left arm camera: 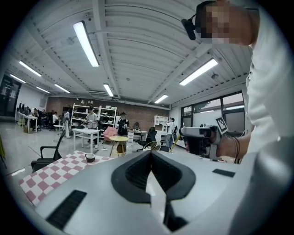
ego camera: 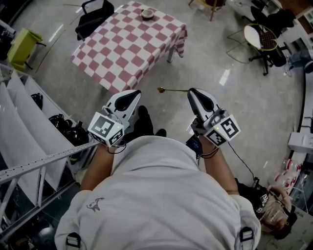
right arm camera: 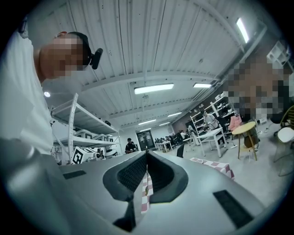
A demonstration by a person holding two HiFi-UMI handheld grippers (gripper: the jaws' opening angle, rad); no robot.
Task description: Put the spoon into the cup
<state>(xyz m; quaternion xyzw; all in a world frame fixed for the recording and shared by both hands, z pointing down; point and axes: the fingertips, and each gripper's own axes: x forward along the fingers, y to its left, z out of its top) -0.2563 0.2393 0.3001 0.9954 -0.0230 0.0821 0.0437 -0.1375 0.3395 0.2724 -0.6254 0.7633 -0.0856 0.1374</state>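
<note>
The spoon [ego camera: 172, 90] is pinched by its handle in the right gripper [ego camera: 191, 92], jaws closed on it, above the floor [ego camera: 254, 112] off the near side of the checkered table [ego camera: 122, 49]. The cup [ego camera: 147, 14] stands near the table's far edge. The left gripper [ego camera: 135, 93], also short of the table, has its jaws together on nothing.

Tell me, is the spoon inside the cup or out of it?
Out. The spoon is clamped in the right gripper, well away from the cup on the checkered table.
</note>
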